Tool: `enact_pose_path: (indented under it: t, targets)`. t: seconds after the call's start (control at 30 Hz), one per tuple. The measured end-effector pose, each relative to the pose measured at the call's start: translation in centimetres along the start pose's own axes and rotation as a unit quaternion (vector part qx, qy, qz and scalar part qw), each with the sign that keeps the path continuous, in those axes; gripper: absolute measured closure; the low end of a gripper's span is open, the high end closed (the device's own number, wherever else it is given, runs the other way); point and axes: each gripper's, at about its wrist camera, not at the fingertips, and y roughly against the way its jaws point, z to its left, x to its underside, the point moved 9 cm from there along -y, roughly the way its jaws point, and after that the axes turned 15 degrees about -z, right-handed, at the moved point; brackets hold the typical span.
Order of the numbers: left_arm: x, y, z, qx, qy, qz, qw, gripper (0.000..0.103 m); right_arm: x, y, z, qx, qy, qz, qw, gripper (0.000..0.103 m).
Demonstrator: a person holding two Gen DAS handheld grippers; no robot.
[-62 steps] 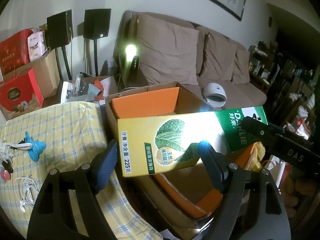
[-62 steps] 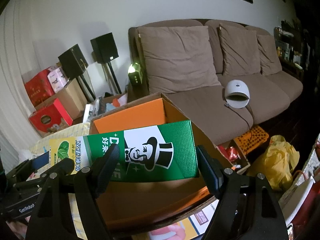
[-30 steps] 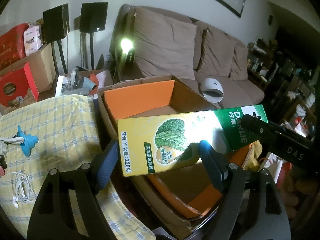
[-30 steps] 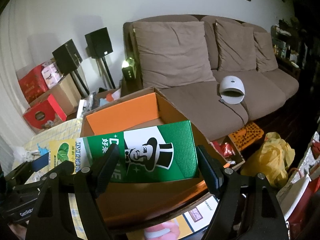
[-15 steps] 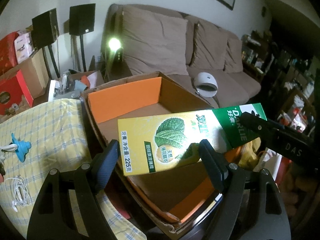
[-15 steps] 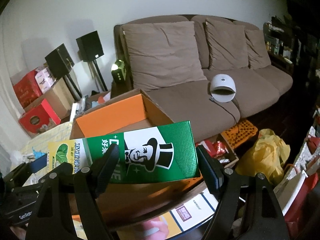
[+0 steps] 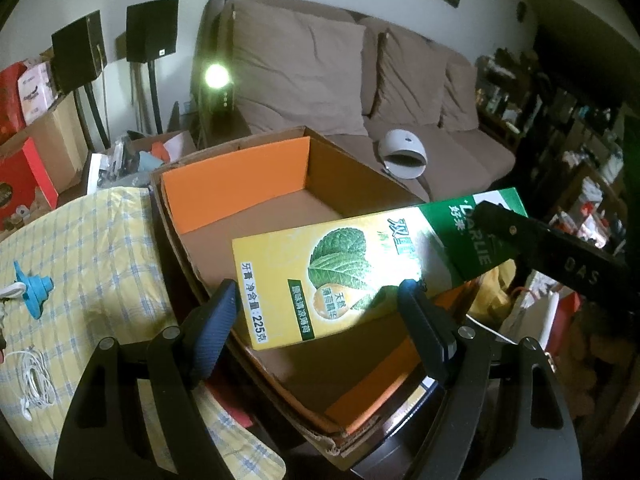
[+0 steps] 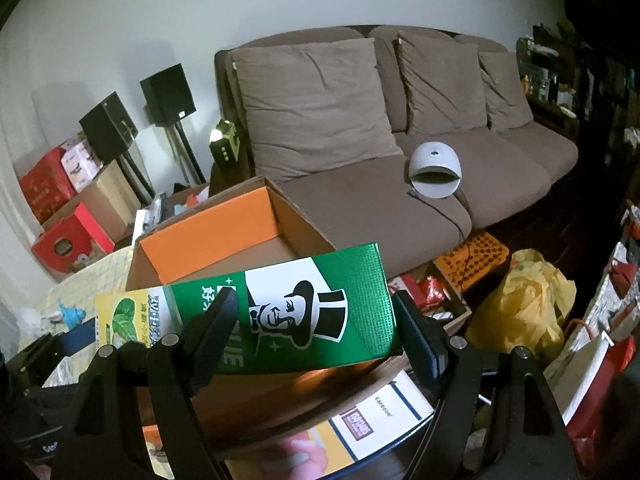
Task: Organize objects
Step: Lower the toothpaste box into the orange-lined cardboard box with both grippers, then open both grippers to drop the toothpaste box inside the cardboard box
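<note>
Carrying a long toothpaste box (image 7: 360, 276) over the open carton (image 7: 240, 184), the left gripper (image 7: 316, 320) clamps its yellow end, the right gripper (image 8: 316, 324) its green end; next, likely, lowering it level inside.

My left gripper (image 7: 316, 320) has a black frame with oblong slots cut through each arm and round silver screws at the pivots. Its fingers (image 7: 212, 328) carry ribbed pads, blue on the left side, darker on the right. My right gripper (image 8: 314, 332) is the same black build with silver screws, its pads ribbed and dark. Seen from the left camera, its arm bears pale lettering reading "DAS".
</note>
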Motion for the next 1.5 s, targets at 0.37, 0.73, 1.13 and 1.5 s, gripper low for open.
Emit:
enact_pose_path:
  t: [0.37,0.73,1.13,1.5]
  targets:
    - [0.6,0.5,0.3,-0.001,-0.008,0.007,0.9999,0.024,0.1,-0.5,0.2,0.001,0.003,-0.003,1.0,0.022]
    - [2.0,0.2,0.1,0.016,-0.006,0.031,0.9994,0.026,0.3,-1.2,0.1,0.011,-0.006,-0.005,1.0,0.021]
    - [2.6,0.6,-0.1,0.03,0.004,0.046,0.9985,0.027,0.2,-1.8,-0.2,0.015,-0.012,-0.017,1.0,0.02]
    - [3.5,1.2,-0.5,0.048,0.015,0.059,0.997,0.026,0.1,-2.2,0.0,0.025,0.006,-0.024,0.999,0.014]
